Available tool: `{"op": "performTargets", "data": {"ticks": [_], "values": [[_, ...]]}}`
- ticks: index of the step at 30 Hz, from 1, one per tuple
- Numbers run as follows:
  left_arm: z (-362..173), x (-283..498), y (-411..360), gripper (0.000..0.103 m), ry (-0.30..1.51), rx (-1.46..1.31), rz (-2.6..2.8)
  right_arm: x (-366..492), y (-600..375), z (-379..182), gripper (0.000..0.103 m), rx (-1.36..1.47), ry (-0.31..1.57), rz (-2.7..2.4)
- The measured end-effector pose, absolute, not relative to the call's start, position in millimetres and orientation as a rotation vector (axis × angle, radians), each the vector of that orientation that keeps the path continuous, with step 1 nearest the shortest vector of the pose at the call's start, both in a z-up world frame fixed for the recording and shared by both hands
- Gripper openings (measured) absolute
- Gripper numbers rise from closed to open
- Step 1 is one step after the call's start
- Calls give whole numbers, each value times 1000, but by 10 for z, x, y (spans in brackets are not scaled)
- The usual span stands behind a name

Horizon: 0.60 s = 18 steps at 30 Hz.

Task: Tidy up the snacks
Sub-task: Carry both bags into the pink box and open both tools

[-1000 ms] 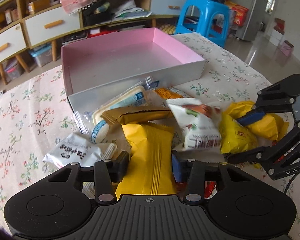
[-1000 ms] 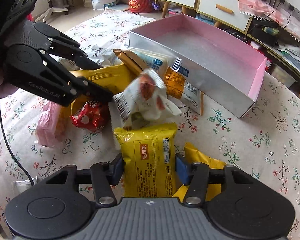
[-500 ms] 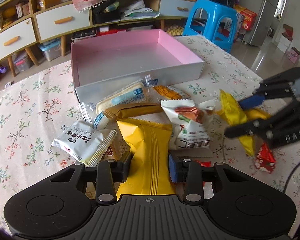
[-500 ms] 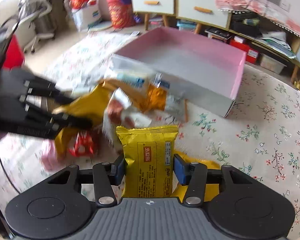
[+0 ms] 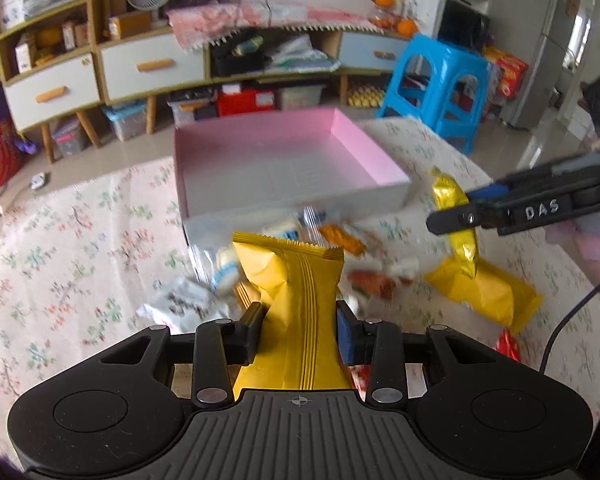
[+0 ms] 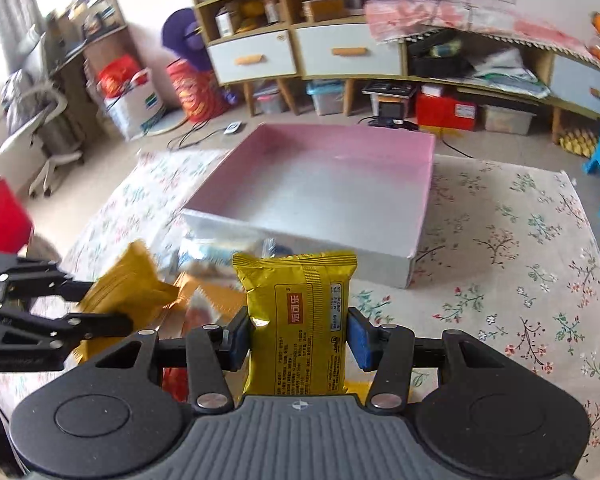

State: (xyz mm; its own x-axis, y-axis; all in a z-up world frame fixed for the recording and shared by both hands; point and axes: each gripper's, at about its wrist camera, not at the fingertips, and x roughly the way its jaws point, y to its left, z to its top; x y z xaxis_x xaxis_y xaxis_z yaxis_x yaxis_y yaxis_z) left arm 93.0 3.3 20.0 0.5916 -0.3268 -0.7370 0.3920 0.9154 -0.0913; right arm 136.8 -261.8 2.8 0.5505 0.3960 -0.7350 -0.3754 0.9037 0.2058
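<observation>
A: What does each tool hold at this moment?

B: The left gripper (image 5: 298,334) is closed on a mustard-yellow packet (image 5: 296,292), both pads pressing its lower half. The right gripper (image 6: 298,336) is clamped on a golden snack packet (image 6: 298,320) with printed text, also on its lower half. Both packets are in the air above the flowered tablecloth (image 6: 512,280), on the near side of the pink box (image 6: 320,184).

A: How will these packets handle, in your opinion?

B: I judge them light and soft. They are thin foil pillows with air inside, so the sides give under the pads and the foil is a little slippery. The content may be brittle, so hard pressing could crush it. Holding across the narrow width, as now, seems good to me; the crimped end seam would be too thin and could slide out.

A: And which way do they point?

B: Each packet stands with its long axis along the fingers, away from the camera toward the box. The crimped top edge is the far end. The mustard one leans a little to the left at the top.

A: Where are the other snacks?

B: The loose snack pile (image 5: 284,252) lies against the near wall of the box. The box itself looks empty inside.
</observation>
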Motion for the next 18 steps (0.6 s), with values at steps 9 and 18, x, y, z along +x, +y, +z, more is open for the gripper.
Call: {"op": "performTargets", "data": {"ticks": [9, 18], "values": [[274, 1417, -119, 34, 736, 75, -287, 1625, -2794, 5, 39, 165, 844, 432], [201, 2001, -320, 35, 714, 70, -190, 1954, -2790, -83, 39, 196, 767, 411]]}}
